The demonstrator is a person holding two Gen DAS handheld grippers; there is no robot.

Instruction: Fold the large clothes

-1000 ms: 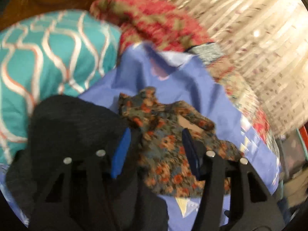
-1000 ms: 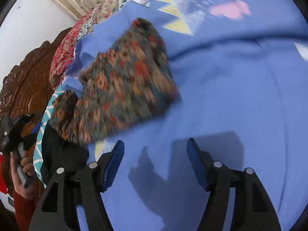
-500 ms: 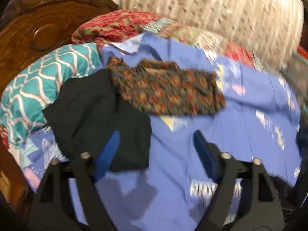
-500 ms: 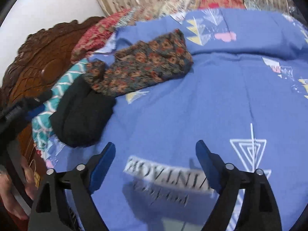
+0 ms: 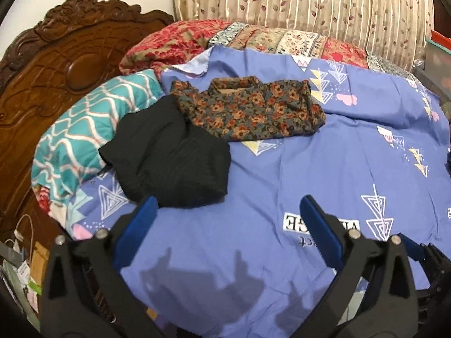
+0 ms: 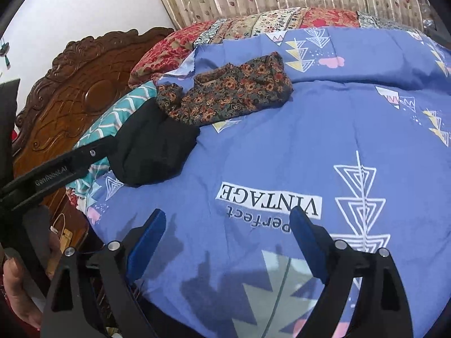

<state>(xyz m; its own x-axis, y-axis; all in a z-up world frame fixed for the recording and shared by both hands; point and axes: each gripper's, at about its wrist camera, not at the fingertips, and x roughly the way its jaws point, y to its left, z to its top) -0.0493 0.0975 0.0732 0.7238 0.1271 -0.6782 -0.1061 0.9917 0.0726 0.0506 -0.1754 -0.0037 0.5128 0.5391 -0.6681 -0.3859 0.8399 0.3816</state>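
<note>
A folded floral garment [image 5: 248,109] lies on the blue bedsheet [image 5: 296,174] near the pillows; it also shows in the right wrist view [image 6: 225,93]. A folded black garment [image 5: 169,155] lies just left of it, partly under its edge, and shows in the right wrist view [image 6: 152,146]. My left gripper [image 5: 228,219] is open and empty, held over the sheet well short of both garments. My right gripper [image 6: 228,231] is open and empty above the sheet's "VINTAGE" print [image 6: 267,200]. The left gripper's body [image 6: 56,169] shows at the left of the right wrist view.
A carved wooden headboard [image 5: 56,64] stands at the left. A teal patterned pillow [image 5: 93,129] and a red floral pillow [image 5: 174,45] lie at the bed's head. A striped curtain [image 5: 296,2] hangs behind. Clutter [image 5: 25,259] sits beside the bed at lower left.
Both grippers have pulled back from the garments, open and empty throughout. The floral and black garments now lie farther off, and more of the bed is in view.
</note>
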